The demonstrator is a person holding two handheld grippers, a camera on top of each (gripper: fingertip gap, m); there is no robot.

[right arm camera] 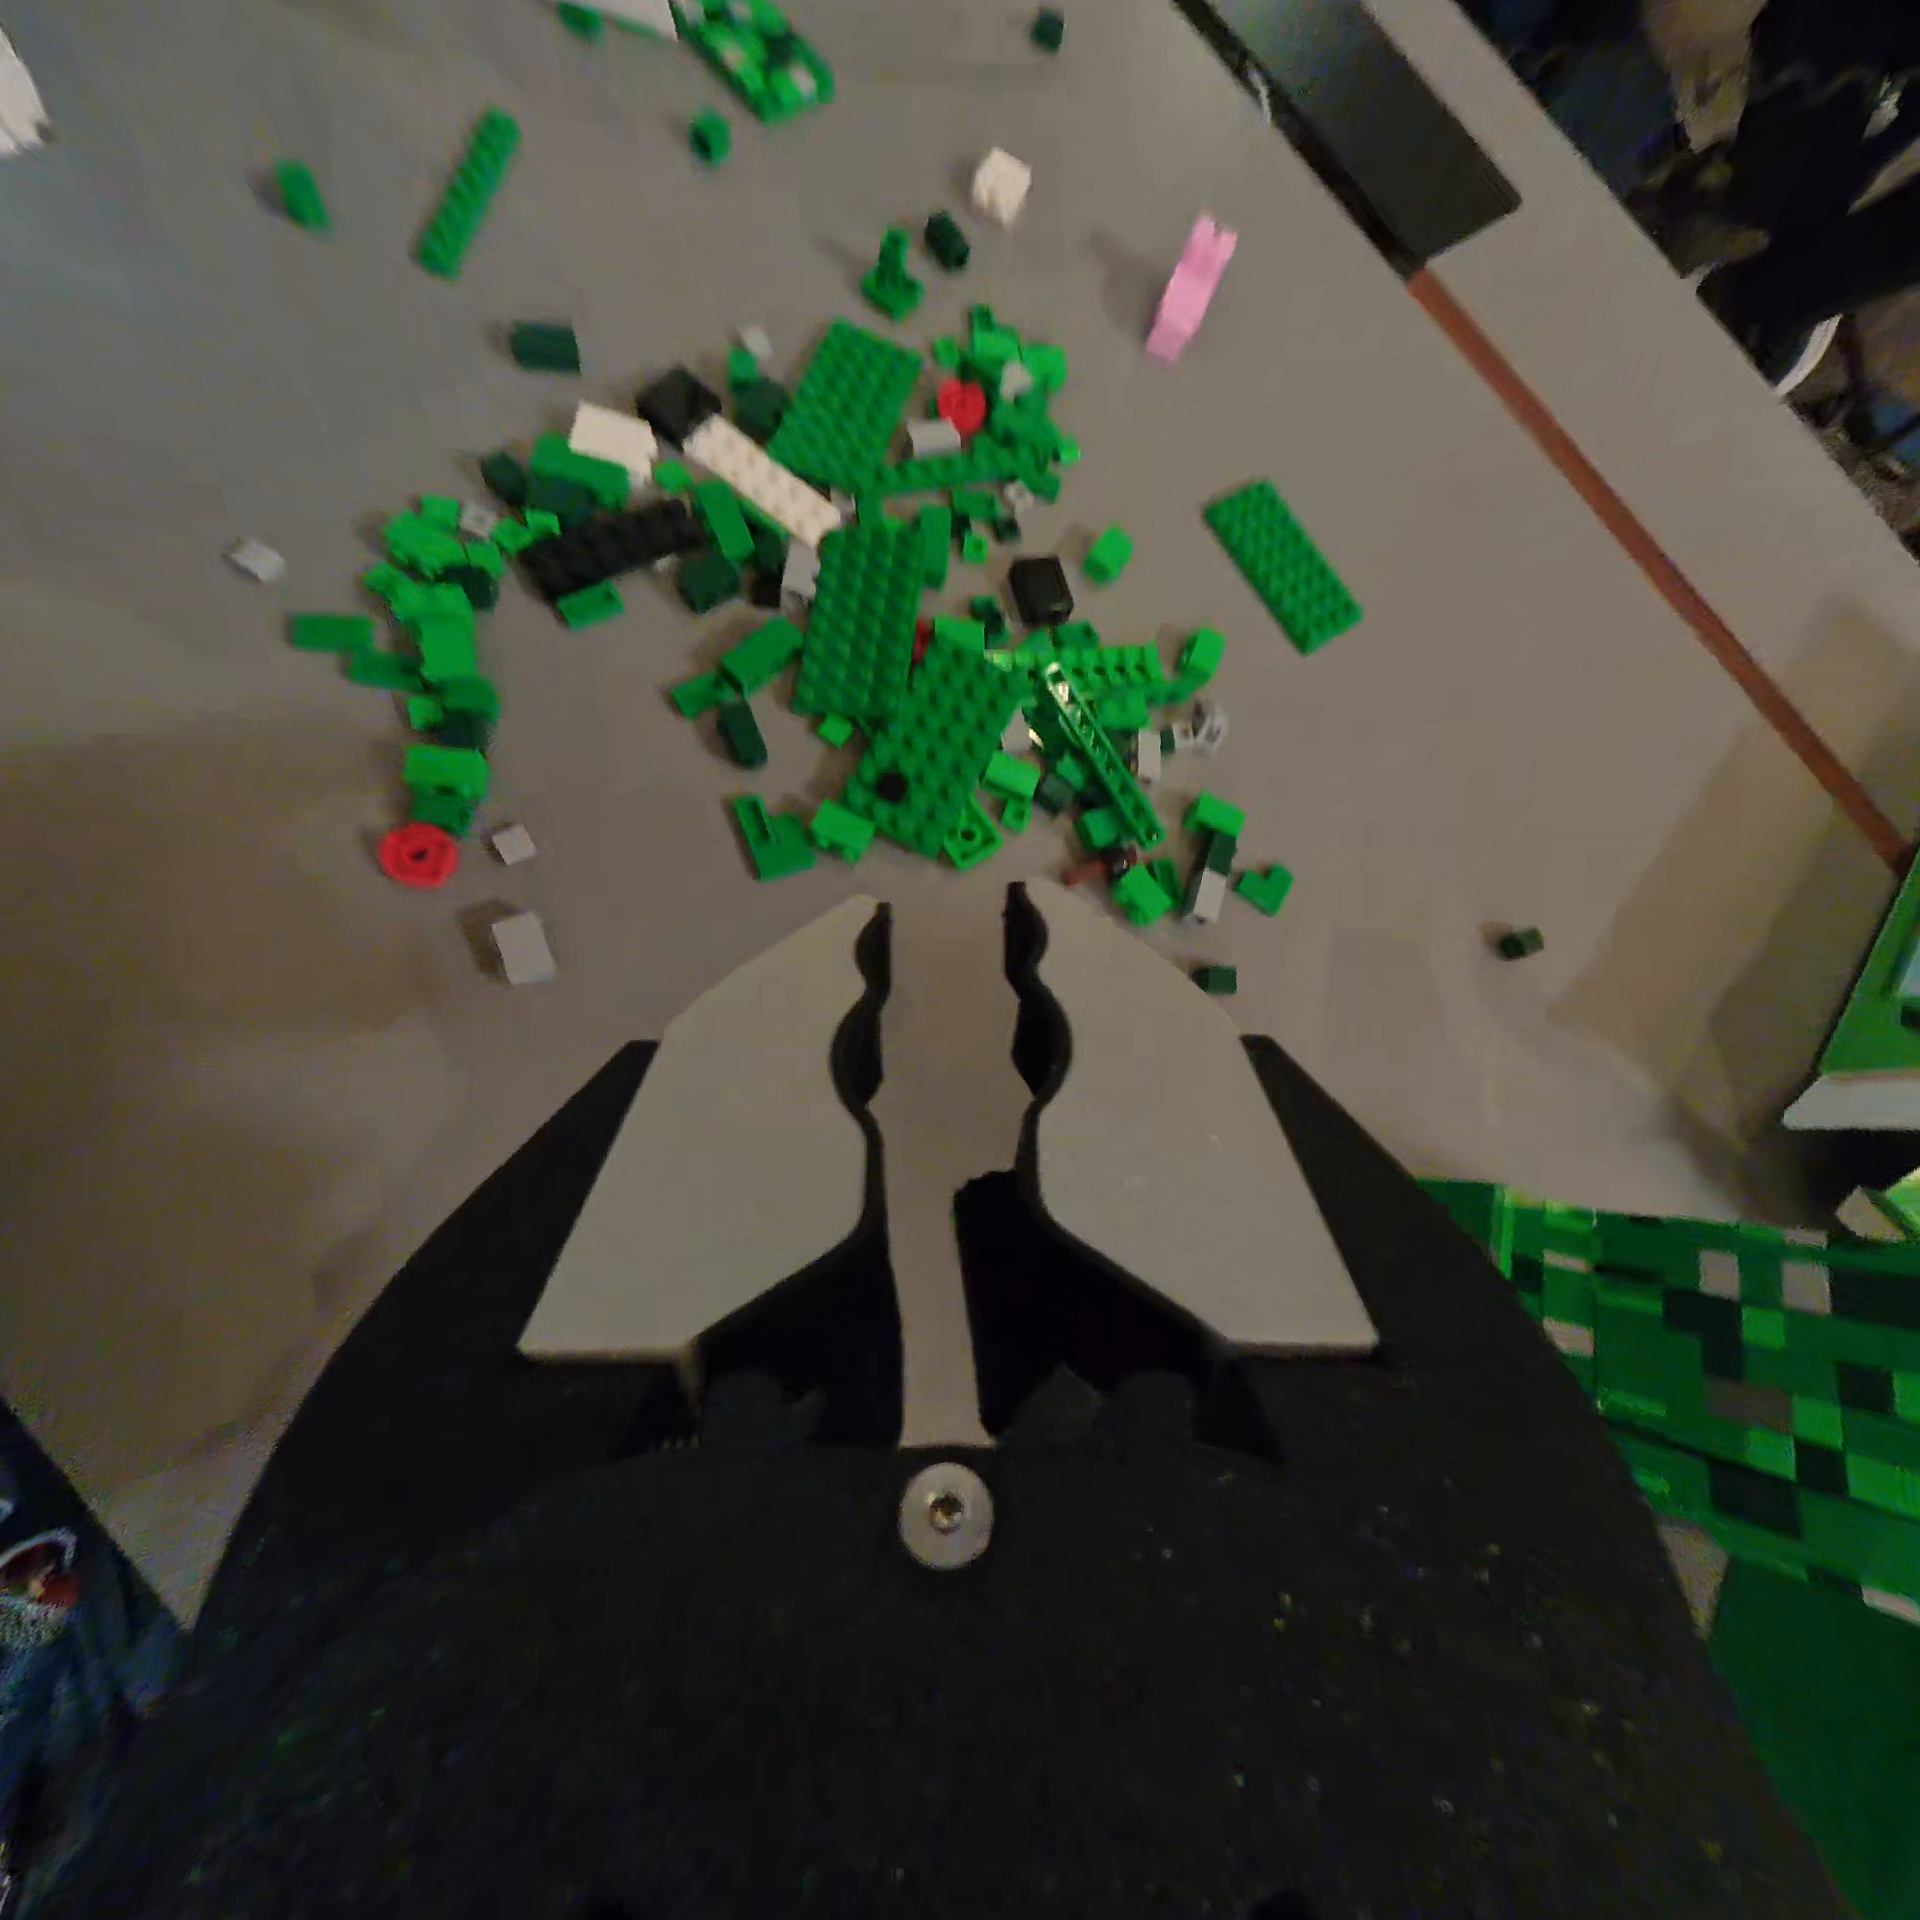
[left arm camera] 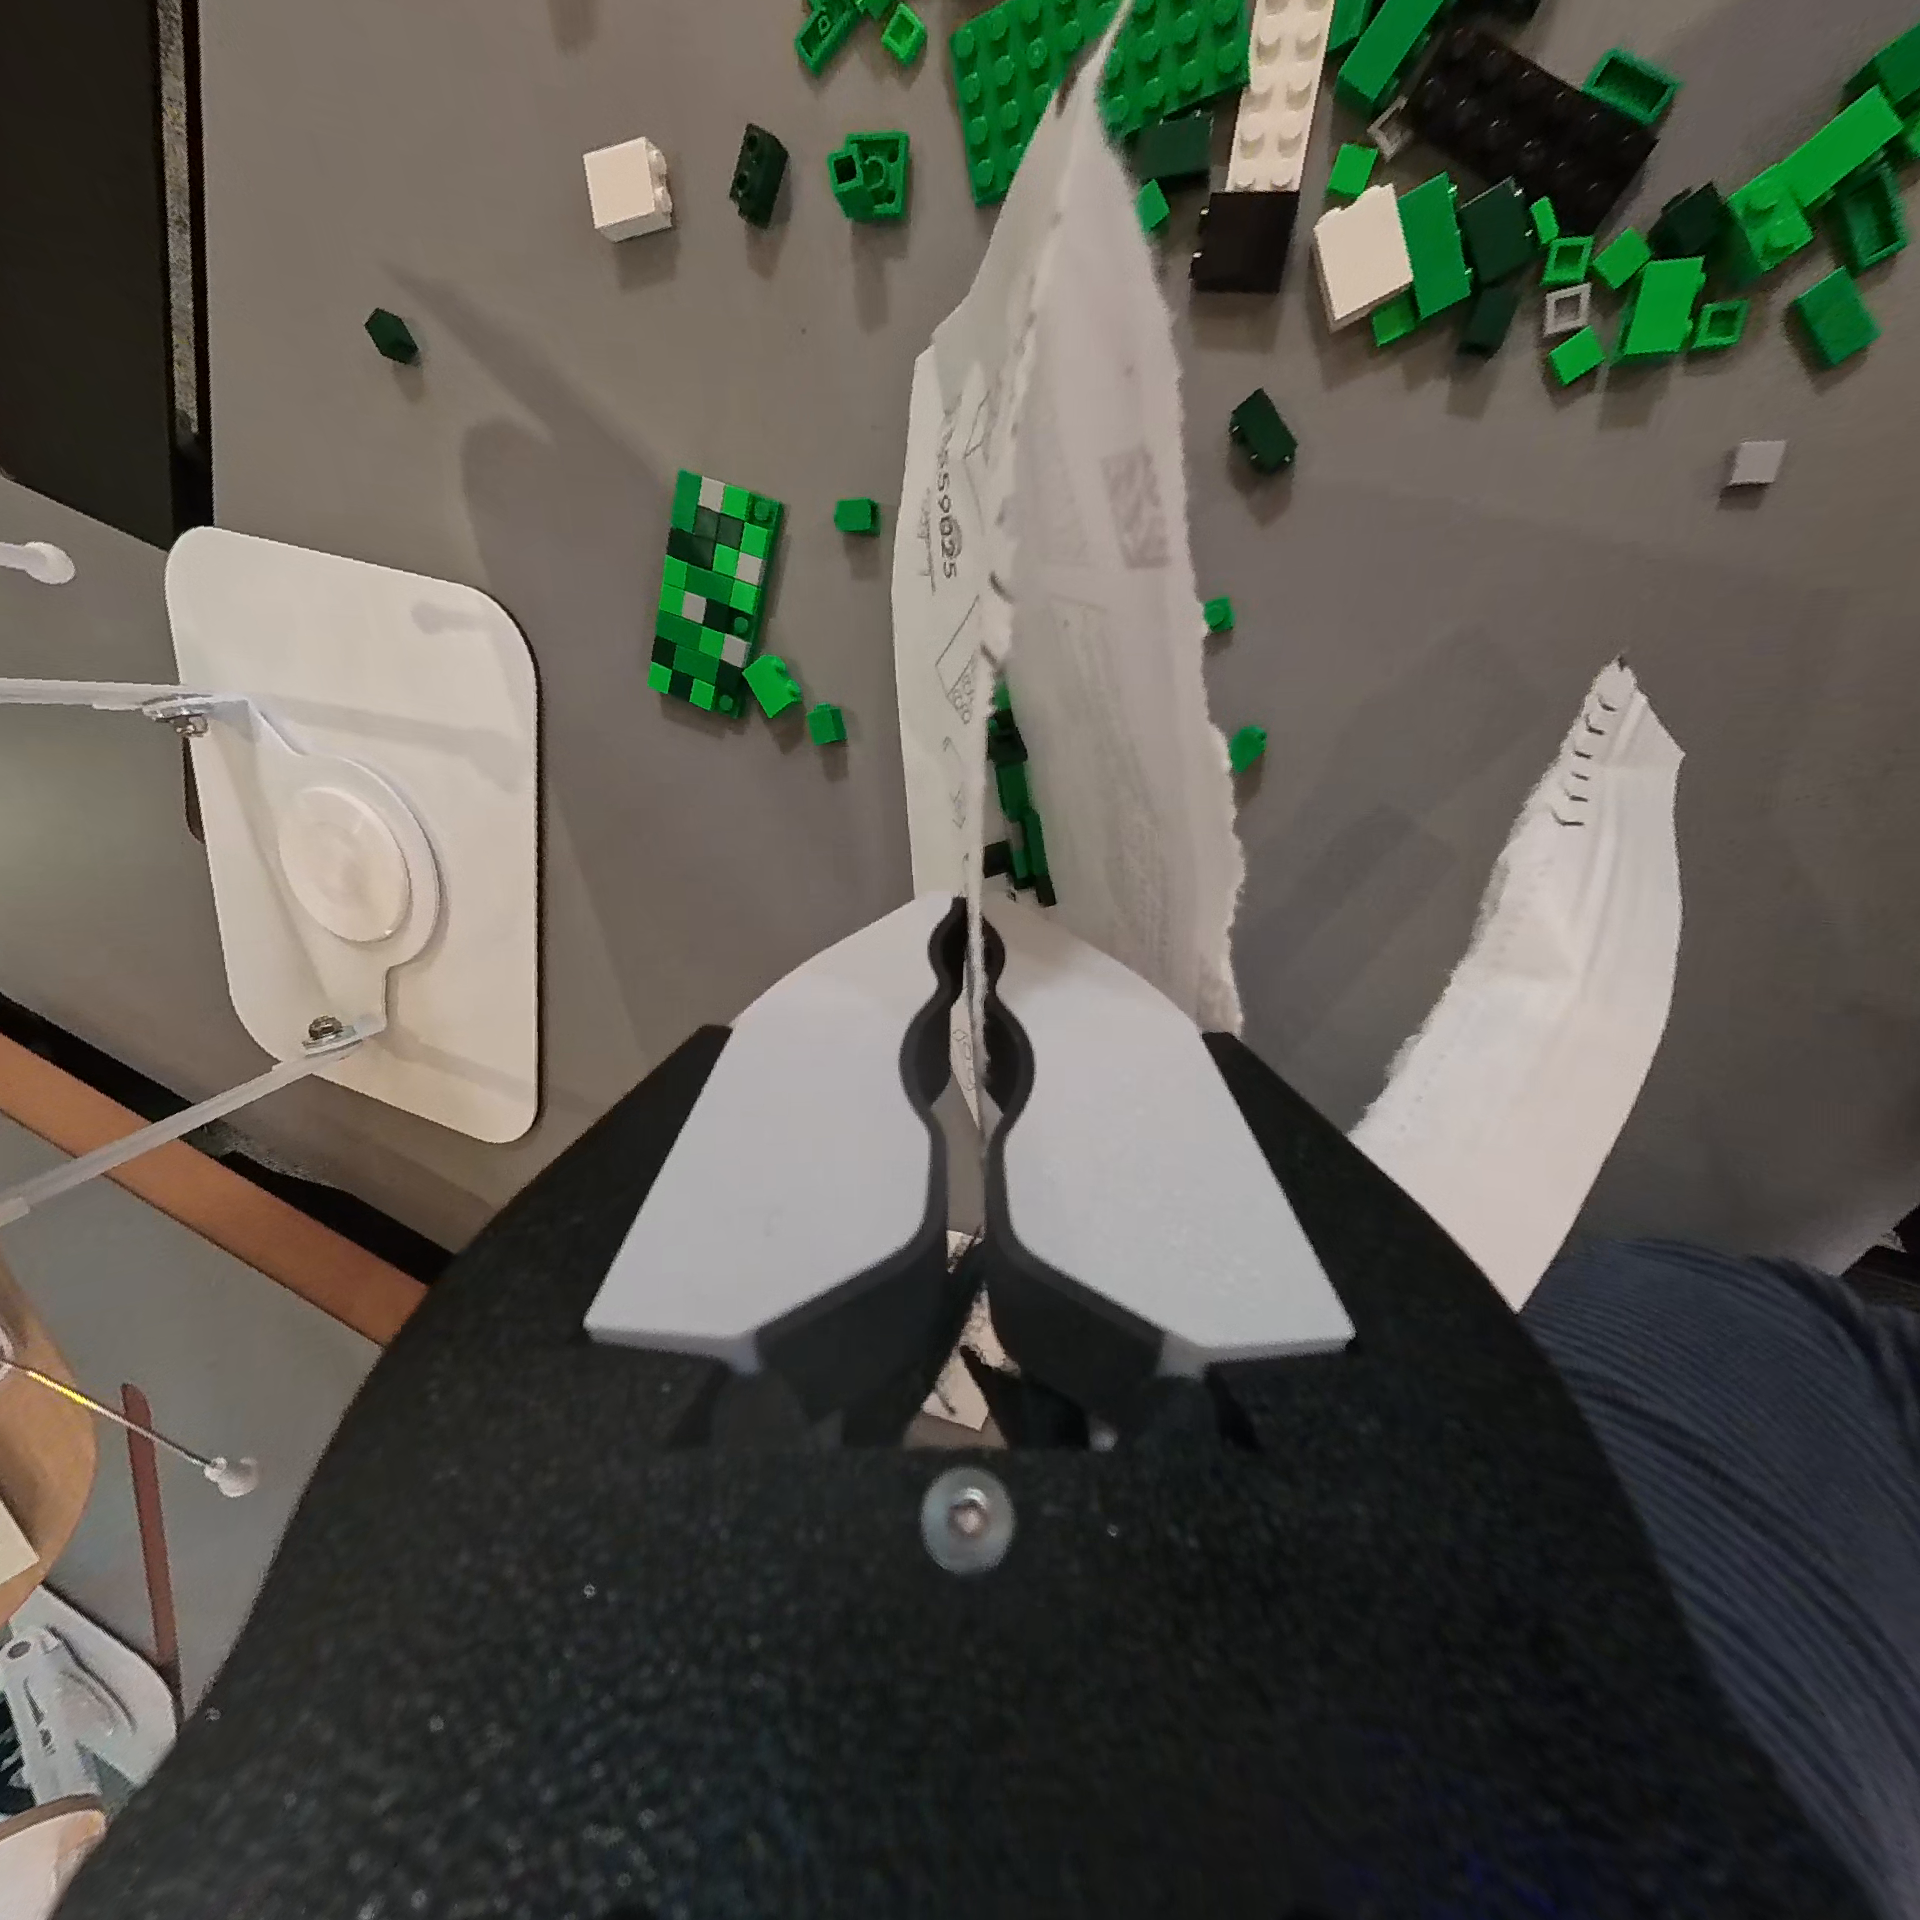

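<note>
The left gripper [left arm camera: 971,925] is clamped on a torn white paper bag [left arm camera: 1081,582], which hangs over the grey table [left arm camera: 416,343]; a few green bricks show inside through the tear, though the bag hides most of them. A second torn bag piece [left arm camera: 1538,956] lies to its right. The right gripper [right arm camera: 948,902] hovers with fingers apart, empty, just short of the brick pile [right arm camera: 894,623], which is blurred. A green box [right arm camera: 1714,1382] is cut off at the right edge
</note>
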